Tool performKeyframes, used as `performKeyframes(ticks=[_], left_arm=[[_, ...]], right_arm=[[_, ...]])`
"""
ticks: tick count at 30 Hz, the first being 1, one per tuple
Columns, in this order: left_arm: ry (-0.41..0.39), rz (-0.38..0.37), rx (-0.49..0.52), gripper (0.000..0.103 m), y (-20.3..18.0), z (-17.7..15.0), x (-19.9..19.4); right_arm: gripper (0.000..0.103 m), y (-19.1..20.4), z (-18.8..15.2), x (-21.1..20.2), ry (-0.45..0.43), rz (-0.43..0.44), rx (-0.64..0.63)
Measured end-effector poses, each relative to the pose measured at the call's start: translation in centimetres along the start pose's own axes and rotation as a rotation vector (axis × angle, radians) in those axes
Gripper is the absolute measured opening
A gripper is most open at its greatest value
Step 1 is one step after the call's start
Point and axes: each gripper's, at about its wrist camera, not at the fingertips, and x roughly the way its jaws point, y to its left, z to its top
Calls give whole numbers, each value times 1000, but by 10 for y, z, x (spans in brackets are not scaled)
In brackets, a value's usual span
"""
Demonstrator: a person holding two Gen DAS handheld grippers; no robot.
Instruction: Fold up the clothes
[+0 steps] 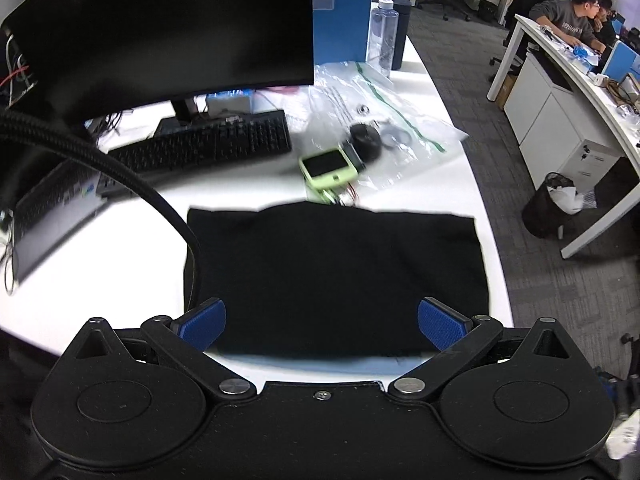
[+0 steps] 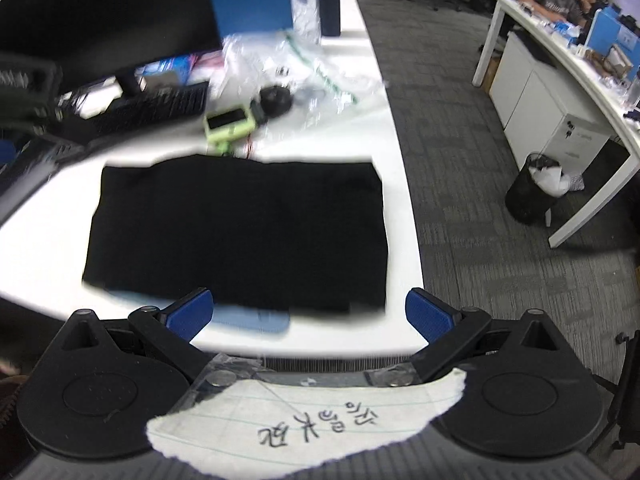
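Garment: black cloth [image 1: 336,276] lies flat as a folded rectangle on the white worktop [image 1: 120,248], near its front edge, probably for reach.
Left gripper [image 1: 322,326]: jaws wide, empty, at the near hem.
Right gripper [image 2: 308,316]: likewise spread, holding nothing, above the near edge.
Clutter: green device [image 1: 328,168] just behind the cloth.

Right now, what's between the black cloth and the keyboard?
Only bare white desk lies between the folded black cloth and the keyboard, seen in the left wrist view.
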Motion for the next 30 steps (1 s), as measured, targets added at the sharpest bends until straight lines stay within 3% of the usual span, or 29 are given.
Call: performKeyframes(ticks=[6,12,24,30], left_arm=[[28,82,-79,102,5,-43,-17],[18,122,-104,102,14,-58,-32],[52,118,-162,102,27,-95,-42],[51,91,-161,102,23,-95,-45]], right_arm=[[103,-6,-51,-9,74,28,-54],[103,0,-73,-18,89,47,-97],[103,12,-87,-25,102,60,-161],[103,15,-95,-29,109,56,-186]])
